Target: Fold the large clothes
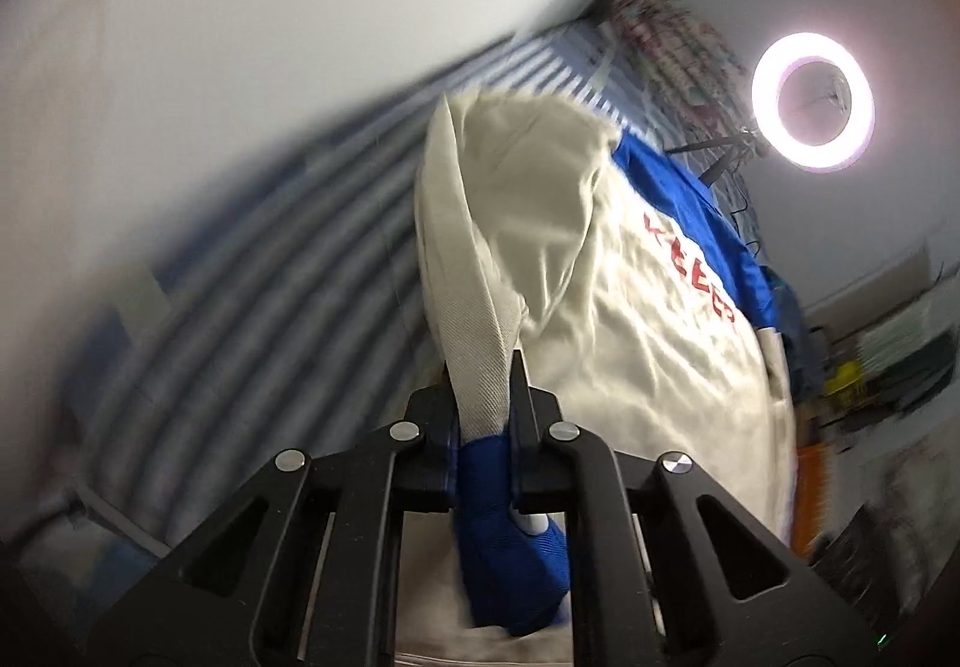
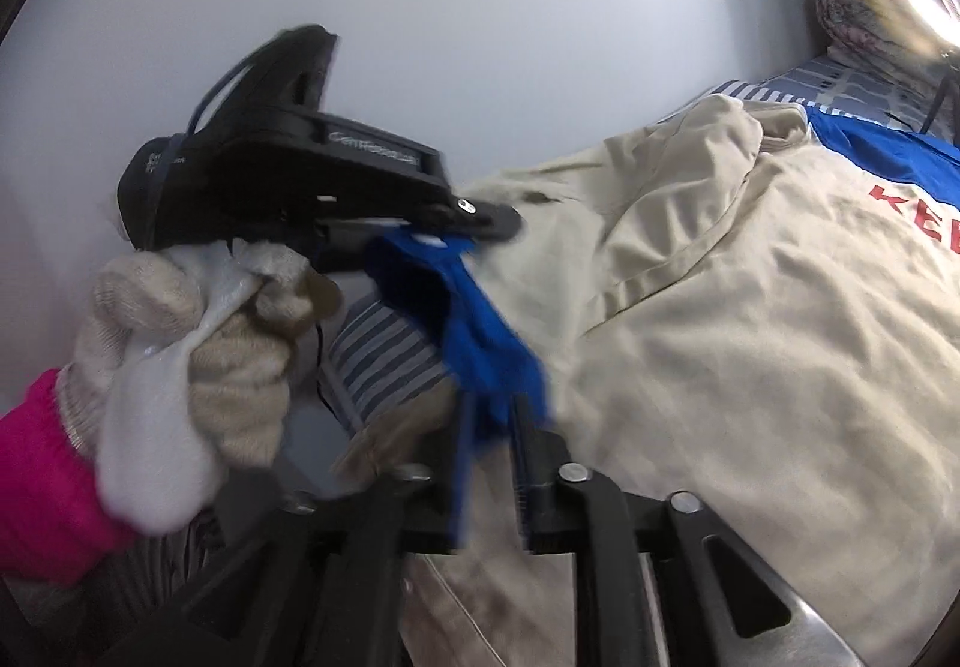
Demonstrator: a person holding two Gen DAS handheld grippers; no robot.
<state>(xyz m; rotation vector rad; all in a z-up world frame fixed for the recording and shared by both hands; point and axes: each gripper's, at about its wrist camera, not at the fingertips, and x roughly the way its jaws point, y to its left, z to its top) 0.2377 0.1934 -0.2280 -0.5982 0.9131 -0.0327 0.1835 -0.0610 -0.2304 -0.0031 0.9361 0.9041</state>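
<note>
The jacket [image 1: 648, 307] lay ahead of the left gripper [image 1: 483, 397], which was clamped on its cuff [image 1: 480, 463]; the right gripper [image 2: 489, 427] was released.

Matt cloth jacket [image 1: 630, 307], ribbed hem

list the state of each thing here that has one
left gripper: fingers shut on the garment's blue-and-cream edge
right gripper: fingers apart, blue cuff between them
cream garment: partly folded on the striped bed
ring light: on
</note>
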